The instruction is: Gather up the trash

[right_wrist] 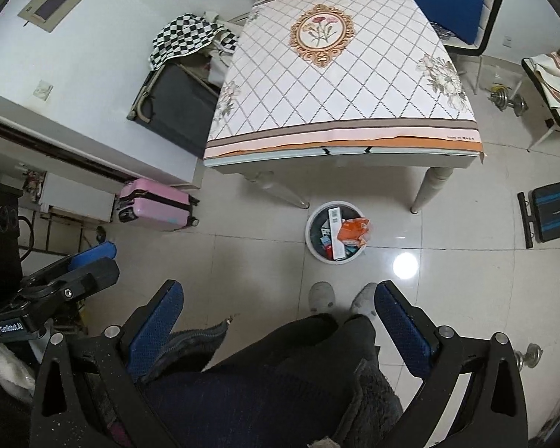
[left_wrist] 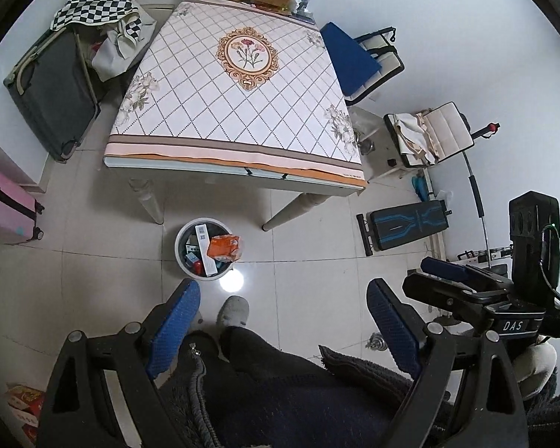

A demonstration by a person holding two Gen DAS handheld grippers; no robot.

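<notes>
A round white trash bin point(left_wrist: 181, 246) point(right_wrist: 313, 240) stands on the tiled floor in front of the table. It holds a long white box point(left_wrist: 204, 246) point(right_wrist: 336, 233), an orange wrapper point(left_wrist: 224, 247) point(right_wrist: 354, 231) draped over its rim, and smaller packets. My left gripper point(left_wrist: 283, 298) hangs high above the floor, open, with nothing between its blue pads. My right gripper point(right_wrist: 280, 298) is open too and empty. Each gripper shows at the edge of the other's view: the right one point(left_wrist: 440, 274) and the left one point(right_wrist: 97, 257).
A table point(left_wrist: 239, 86) point(right_wrist: 339, 74) with a diamond-pattern cloth has boxes and snack bags at its far end. A pink suitcase point(left_wrist: 7, 212) point(right_wrist: 155, 205), a dark suitcase point(left_wrist: 52, 93), chairs, dumbbells point(right_wrist: 509, 100) and an exercise board point(left_wrist: 403, 226) surround it. A person's legs and slippers point(left_wrist: 233, 311) are below me.
</notes>
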